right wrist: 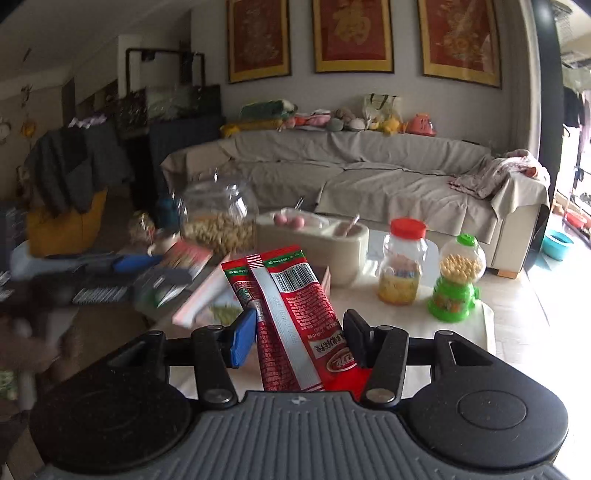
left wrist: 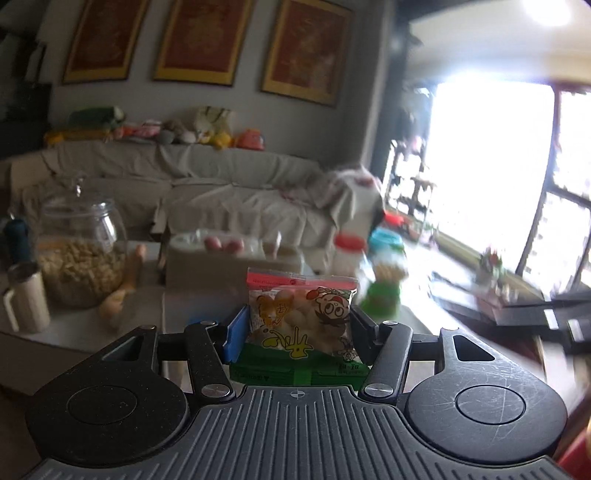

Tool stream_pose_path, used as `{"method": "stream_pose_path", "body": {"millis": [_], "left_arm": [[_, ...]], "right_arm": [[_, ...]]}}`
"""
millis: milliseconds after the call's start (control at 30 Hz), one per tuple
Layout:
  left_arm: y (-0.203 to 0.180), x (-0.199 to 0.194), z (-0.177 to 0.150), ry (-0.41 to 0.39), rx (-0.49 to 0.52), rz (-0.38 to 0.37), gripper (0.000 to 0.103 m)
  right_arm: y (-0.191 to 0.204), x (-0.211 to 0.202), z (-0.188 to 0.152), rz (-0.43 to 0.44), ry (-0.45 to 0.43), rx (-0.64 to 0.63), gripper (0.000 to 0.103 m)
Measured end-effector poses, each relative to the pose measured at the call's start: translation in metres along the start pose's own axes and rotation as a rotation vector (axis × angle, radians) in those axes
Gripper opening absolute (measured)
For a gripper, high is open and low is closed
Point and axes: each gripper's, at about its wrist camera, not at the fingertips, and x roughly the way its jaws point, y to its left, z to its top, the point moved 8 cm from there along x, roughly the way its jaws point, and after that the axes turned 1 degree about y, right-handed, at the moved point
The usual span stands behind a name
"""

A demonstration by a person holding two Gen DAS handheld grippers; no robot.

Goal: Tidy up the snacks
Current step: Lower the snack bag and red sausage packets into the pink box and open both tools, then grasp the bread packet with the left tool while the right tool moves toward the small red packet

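The left gripper clamps a cartoon snack bag, the right gripper a red packet, whose long axis points to the beige box at frame centre.

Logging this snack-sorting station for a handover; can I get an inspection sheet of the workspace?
Surface: pale table.
Job's things: cartoon snack bag in left gripper; red packet in right gripper; divided tray.
Clutter: glass jar, red-lidded bottle, green candy dispenser, mug.
Grippers: both shut on packets.
Cables: nothing seen.
Surroundings: covered sofa, framed pictures.
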Motion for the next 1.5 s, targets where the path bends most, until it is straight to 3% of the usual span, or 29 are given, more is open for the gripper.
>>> {"method": "stream_pose_path", "body": {"millis": [100,167,200,233,333,367,433,533,567,600,667,733,867,933,1033,1100,1233,1367,1500], "left_arm": [[0.013,0.065,0.002,0.117,-0.149,-0.075,0.063],[0.017,0.112,-0.022,0.260,-0.273,-0.188,0.063],[0.018,0.132,-0.038,0.326,-0.295,-0.211,0.064],[0.020,0.146,-0.051,0.359,-0.263,-0.176,0.064],[0.027,0.162,-0.068,0.322,0.037,0.088,0.063],[0.032,0.161,-0.068,0.295,0.062,0.124,0.063],[0.044,0.151,-0.063,0.243,-0.021,0.088,0.064],[0.057,0.137,-0.053,0.176,-0.182,-0.033,0.064],[0.060,0.141,-0.051,0.183,-0.187,-0.059,0.064],[0.058,0.141,-0.053,0.218,-0.141,-0.079,0.064],[0.049,0.150,-0.063,0.291,0.050,-0.080,0.065],[0.042,0.146,-0.072,0.279,0.180,-0.029,0.063],[0.042,0.144,-0.077,0.269,0.197,-0.036,0.063],[0.042,0.139,-0.080,0.269,0.224,-0.026,0.063],[0.049,0.126,-0.073,0.233,0.198,-0.020,0.063],[0.059,0.110,-0.063,0.187,0.077,-0.032,0.063],[0.083,0.101,-0.048,0.141,-0.166,-0.034,0.062],[0.045,0.091,-0.056,0.223,-0.114,-0.147,0.060],[0.003,0.084,-0.077,0.300,-0.038,-0.203,0.042]], "right_arm": [[-0.009,0.028,0.007,-0.037,0.021,0.021,0.052],[-0.016,0.042,0.007,-0.054,0.057,0.054,0.052],[-0.023,0.049,0.006,-0.063,0.074,0.079,0.052],[-0.028,0.055,0.006,-0.075,0.084,0.098,0.052],[-0.038,0.074,0.005,-0.119,0.100,0.104,0.052],[-0.039,0.081,0.004,-0.126,0.107,0.104,0.052],[-0.037,0.095,0.004,-0.115,0.123,0.108,0.052],[-0.027,0.121,0.010,-0.087,0.138,0.128,0.052],[-0.023,0.131,0.014,-0.078,0.137,0.139,0.052],[-0.019,0.140,0.020,-0.069,0.133,0.146,0.052],[-0.009,0.161,0.033,-0.034,0.134,0.159,0.051],[0.002,0.182,0.041,0.005,0.159,0.173,0.046],[0.027,0.230,0.035,0.116,0.273,0.140,0.049],[0.030,0.242,0.028,0.102,0.303,0.131,0.049],[0.028,0.236,0.023,0.089,0.270,0.101,0.056],[0.021,0.220,0.018,0.071,0.235,0.076,0.063],[0.003,0.194,0.002,0.029,0.227,0.032,0.064],[-0.021,0.168,-0.029,-0.016,0.246,0.037,0.064],[-0.039,0.136,-0.072,-0.034,0.269,0.058,0.064]]}}
